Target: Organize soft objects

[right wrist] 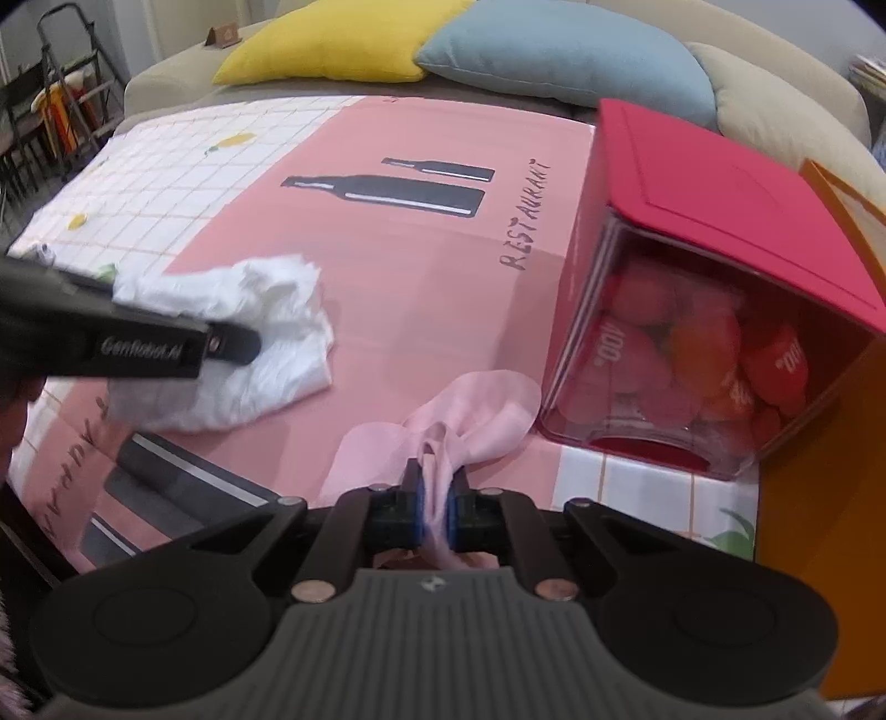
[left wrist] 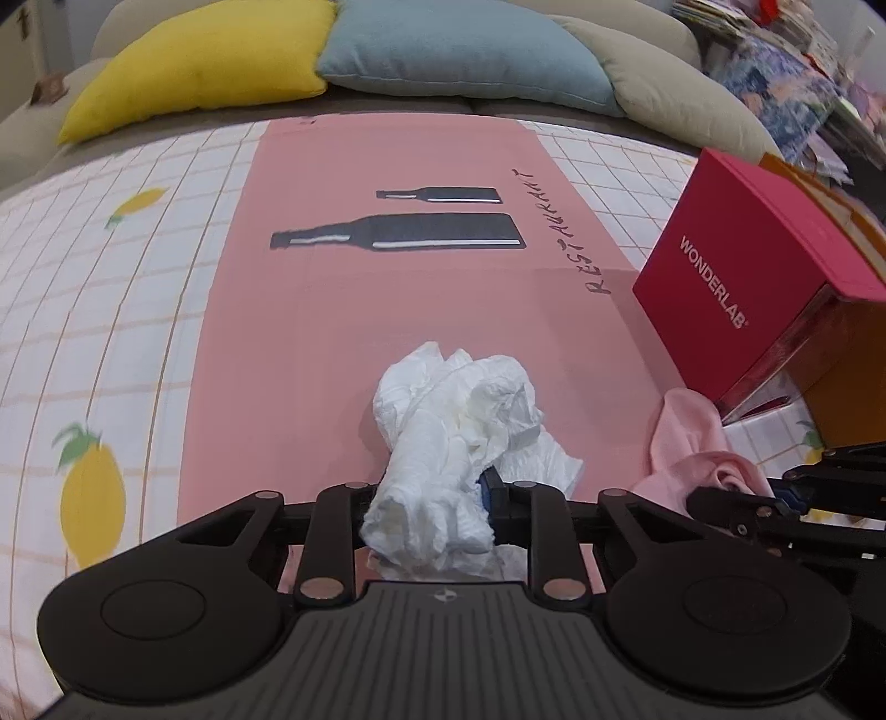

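My left gripper (left wrist: 432, 493) is shut on a crumpled white cloth (left wrist: 459, 421), which bunches up ahead of the fingers over the pink mat (left wrist: 387, 304). The same white cloth (right wrist: 266, 343) shows in the right wrist view, with the left gripper (right wrist: 232, 346) on it. My right gripper (right wrist: 434, 498) is shut on a thin pink cloth (right wrist: 476, 410), whose free end lies on the mat in front of the red box. That pink cloth (left wrist: 698, 443) and the right gripper (left wrist: 775, 498) show at the right of the left wrist view.
A red WONDERLAB box (left wrist: 747, 260) with a clear side holding red and orange soft items (right wrist: 692, 354) stands at the right, an orange box (right wrist: 819, 498) beside it. Yellow (left wrist: 210, 66), blue (left wrist: 470, 50) and beige (left wrist: 675, 94) pillows lie behind the table. A lemon-print tablecloth (left wrist: 99, 332) lies under the mat.
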Available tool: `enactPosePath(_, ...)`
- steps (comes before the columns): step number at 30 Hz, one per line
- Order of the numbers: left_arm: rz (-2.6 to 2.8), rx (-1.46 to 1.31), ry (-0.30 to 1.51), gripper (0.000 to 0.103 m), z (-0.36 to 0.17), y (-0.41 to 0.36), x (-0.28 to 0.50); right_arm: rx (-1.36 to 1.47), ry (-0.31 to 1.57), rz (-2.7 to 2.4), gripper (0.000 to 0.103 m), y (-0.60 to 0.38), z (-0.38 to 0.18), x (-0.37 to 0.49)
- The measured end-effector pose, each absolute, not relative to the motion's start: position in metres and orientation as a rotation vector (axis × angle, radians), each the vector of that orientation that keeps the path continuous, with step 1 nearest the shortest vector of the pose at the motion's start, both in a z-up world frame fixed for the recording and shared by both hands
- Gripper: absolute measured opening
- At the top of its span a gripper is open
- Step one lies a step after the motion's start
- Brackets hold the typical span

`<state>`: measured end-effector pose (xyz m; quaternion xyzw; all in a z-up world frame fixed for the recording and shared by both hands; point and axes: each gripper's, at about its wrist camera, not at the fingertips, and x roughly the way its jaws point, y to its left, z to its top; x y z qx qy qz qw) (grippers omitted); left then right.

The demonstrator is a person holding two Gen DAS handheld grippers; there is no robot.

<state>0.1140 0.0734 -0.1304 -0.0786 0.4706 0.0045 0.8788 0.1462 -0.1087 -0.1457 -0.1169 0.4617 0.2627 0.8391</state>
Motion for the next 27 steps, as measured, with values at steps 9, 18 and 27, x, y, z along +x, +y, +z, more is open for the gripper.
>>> enactPosePath(9,0.01,-0.289,0.912,0.025,-0.097,0.077,0.092,-0.168,0.905,0.569,0.005,-0.118,-0.117,0.143)
enactPosePath(18,0.007,-0.373,0.806,0.025,-0.051,0.071,0.071,-0.067,0.795,0.568,0.005,-0.139,-0.073,0.136)
enactPosePath(27,-0.142,-0.336,0.672,0.025,0.004,0.019,0.085,-0.026,0.657,0.521,0.005,-0.186,-0.022,0.139)
